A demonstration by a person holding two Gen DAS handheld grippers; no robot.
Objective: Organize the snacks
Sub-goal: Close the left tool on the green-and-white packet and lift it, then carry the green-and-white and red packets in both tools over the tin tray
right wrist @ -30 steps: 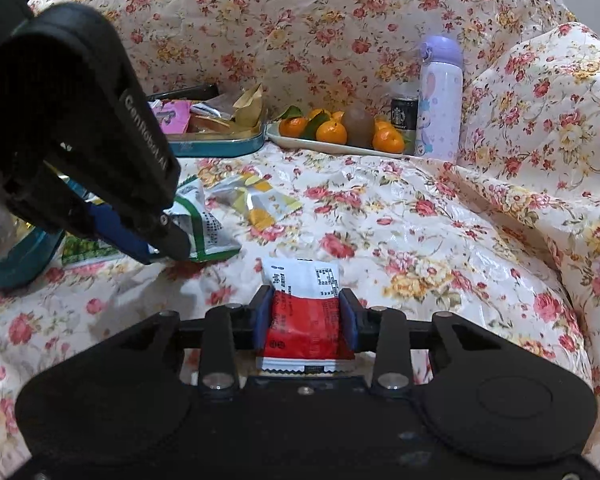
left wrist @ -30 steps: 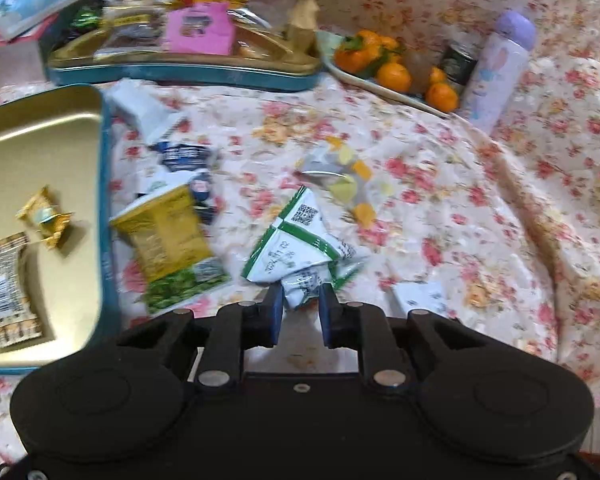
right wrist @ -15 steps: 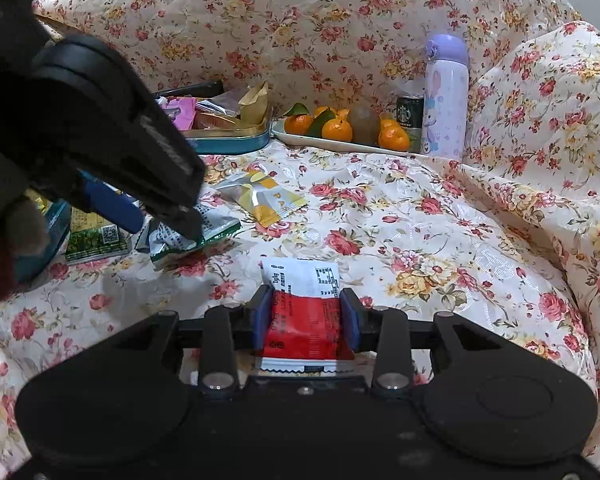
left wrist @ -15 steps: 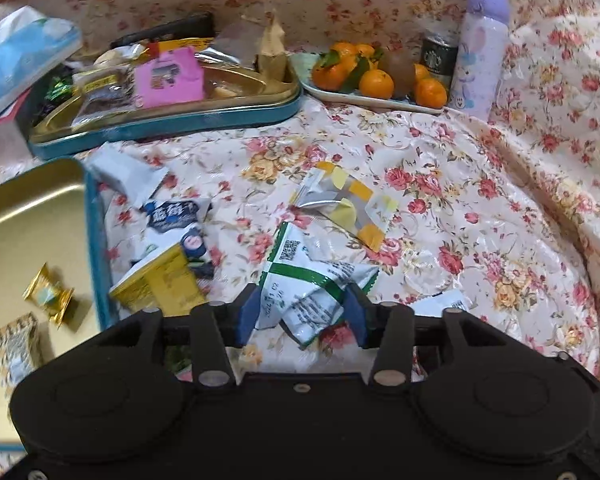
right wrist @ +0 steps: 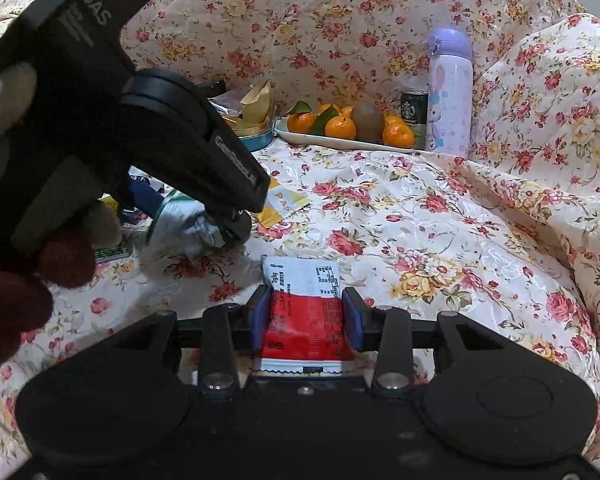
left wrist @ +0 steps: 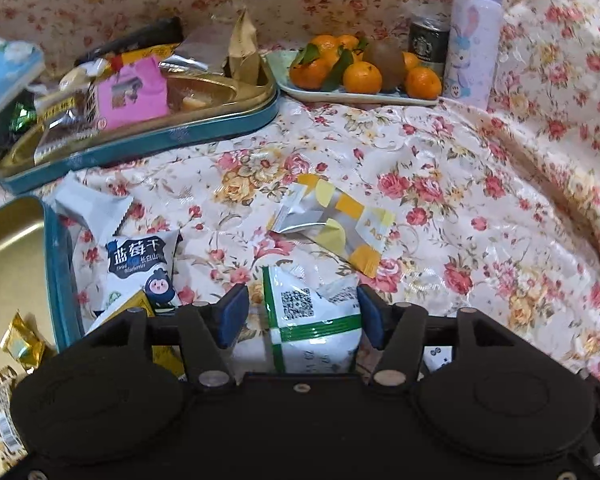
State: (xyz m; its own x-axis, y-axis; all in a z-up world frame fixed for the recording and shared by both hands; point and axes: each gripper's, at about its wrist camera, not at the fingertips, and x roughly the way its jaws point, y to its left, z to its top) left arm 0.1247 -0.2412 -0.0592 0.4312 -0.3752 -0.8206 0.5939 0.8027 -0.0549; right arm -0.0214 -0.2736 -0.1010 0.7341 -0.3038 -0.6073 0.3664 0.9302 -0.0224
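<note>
My left gripper [left wrist: 300, 316] is open, its blue pads wide apart around a white-and-green snack packet [left wrist: 314, 320] that lies between them on the floral cloth. My right gripper [right wrist: 306, 316] is shut on a red-and-white snack packet [right wrist: 304, 312], pads pressed on its sides. In the right wrist view the left gripper [right wrist: 220, 224] shows at left, over the green-and-white packet [right wrist: 184, 224]. A yellow-and-silver packet [left wrist: 332, 224], a blueberry packet [left wrist: 140, 268] and a white packet [left wrist: 88, 204] lie on the cloth.
A gold tin with a teal rim [left wrist: 56, 264] sits at the left with a few small snacks. A second tin [left wrist: 220, 120] full of snacks stands at the back. A plate of oranges [left wrist: 352, 98], a can [left wrist: 428, 42] and a purple bottle [left wrist: 474, 36] stand at back right.
My left gripper has opened wide and moved forward over the green-and-white packet, which now lies between its pads. The right gripper has stayed shut on the red-and-white packet.
</note>
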